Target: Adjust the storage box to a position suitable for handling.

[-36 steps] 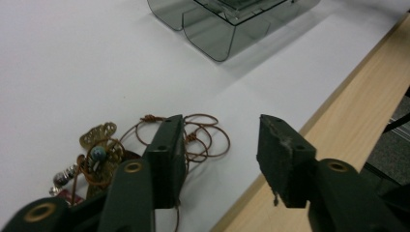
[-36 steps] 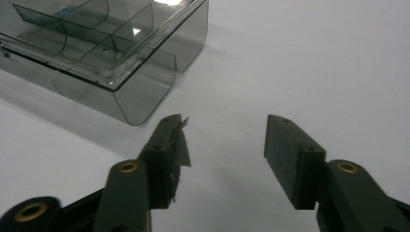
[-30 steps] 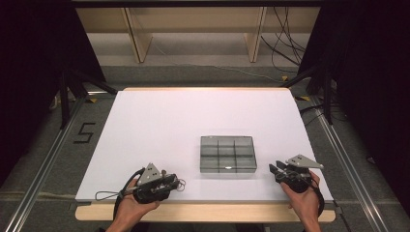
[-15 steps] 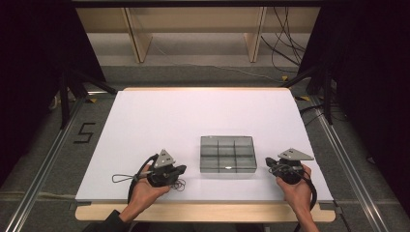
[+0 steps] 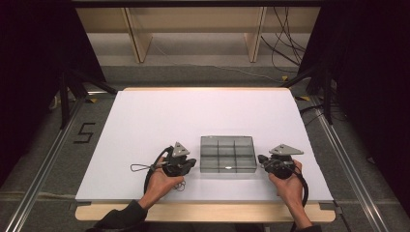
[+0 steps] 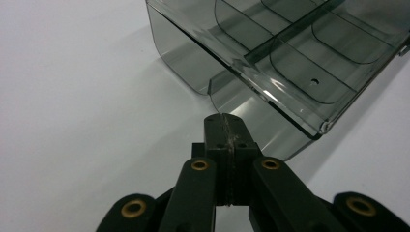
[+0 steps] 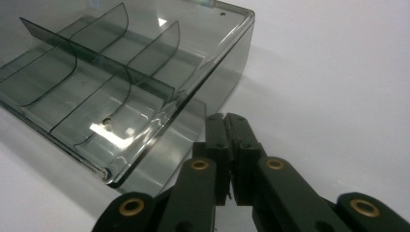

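**Grippers flank the empty divider box**

Box [image 5: 227, 153], smoky clear plastic with six compartments, sits near the table's [image 5: 145, 121] front edge, right of middle in the high view. The left gripper [image 5: 192, 163] and right gripper [image 5: 261, 158] point at its opposite short sides, neither visibly touching.

In the left gripper view, the jaws are pressed together just beside the box's wall [image 6: 251, 104].

In the right gripper view, the jaws are nearly together, holding nothing, just beside the box's end.

Likely the box gets steadied or shifted; pushing evenly from both ends should prevent skewing. Nothing stands nearby; only the trailing cable [image 5: 141, 168] loops beside the left hand.
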